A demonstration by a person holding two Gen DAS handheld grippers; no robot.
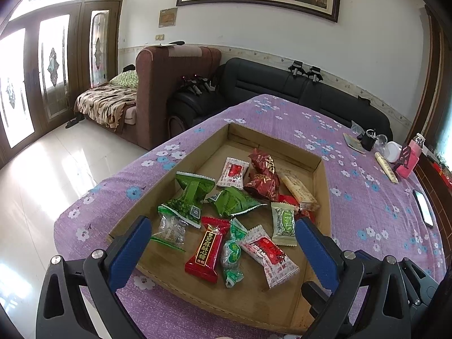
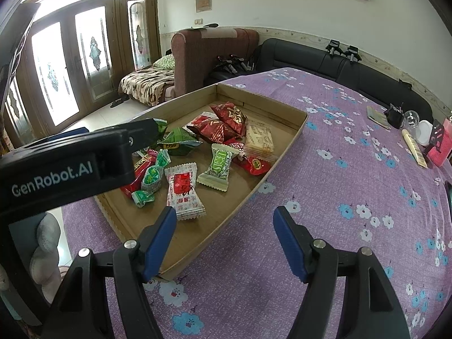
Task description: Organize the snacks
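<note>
Grippers, left and right, tilt downward over the snack tray, jaws apart and empty.

Left gripper: black plastic frame, triangular cut-outs in outer arms, round silver screw heads at pivots, blue ribbed fingers tapering to rounded tips. Seen from right wrist camera, its black housing shows above cardboard tray, white lettering "GenRobot.AI" on side, small screw near front edge.

Right gripper: same build, black linkage arms, silver screw heads, blue fingers with fine ribbing.
</note>
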